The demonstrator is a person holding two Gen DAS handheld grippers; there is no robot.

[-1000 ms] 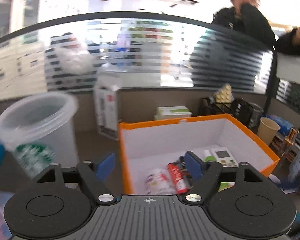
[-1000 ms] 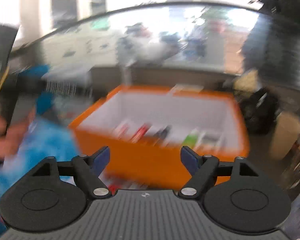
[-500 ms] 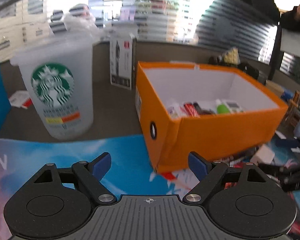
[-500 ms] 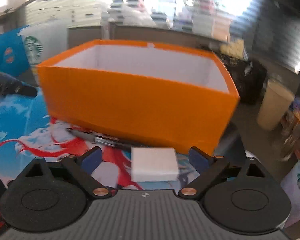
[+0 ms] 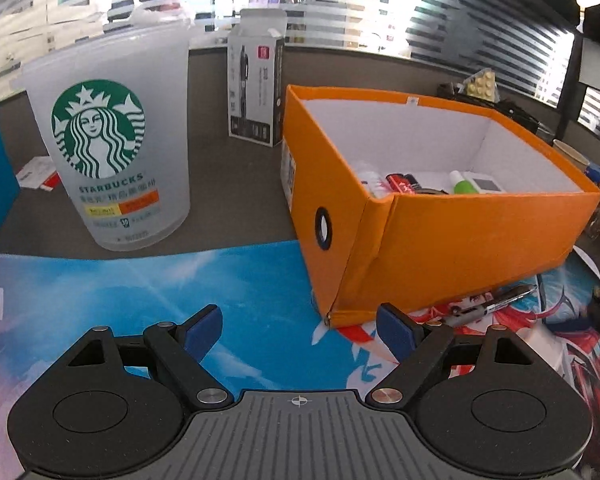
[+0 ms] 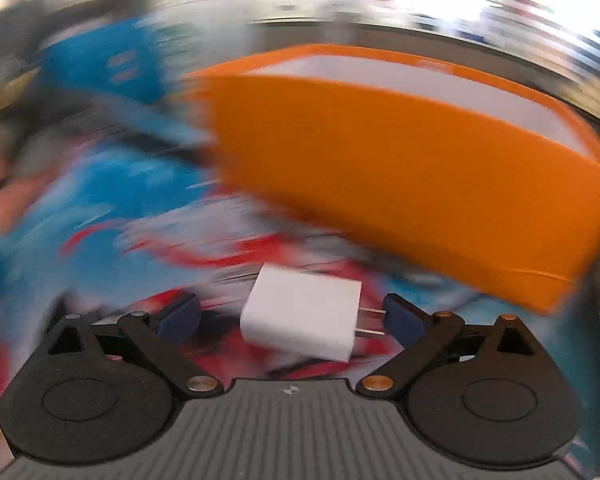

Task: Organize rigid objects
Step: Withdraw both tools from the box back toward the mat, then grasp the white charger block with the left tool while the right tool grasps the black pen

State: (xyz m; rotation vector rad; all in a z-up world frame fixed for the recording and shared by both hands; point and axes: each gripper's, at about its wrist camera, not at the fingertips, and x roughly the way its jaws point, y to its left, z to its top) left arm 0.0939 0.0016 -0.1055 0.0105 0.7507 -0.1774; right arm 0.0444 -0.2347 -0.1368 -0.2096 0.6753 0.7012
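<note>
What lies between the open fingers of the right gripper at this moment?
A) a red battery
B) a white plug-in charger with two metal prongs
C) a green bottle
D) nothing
B: in the right wrist view the white charger lies on the printed mat between the fingers of the right gripper, its prongs towards the right finger; the jaws stand open and do not press on it.

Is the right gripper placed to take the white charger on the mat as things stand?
Probably yes: the right gripper is open, the white charger lies between its fingers, untouched, with nothing blocking; its prongs face one finger.
</note>
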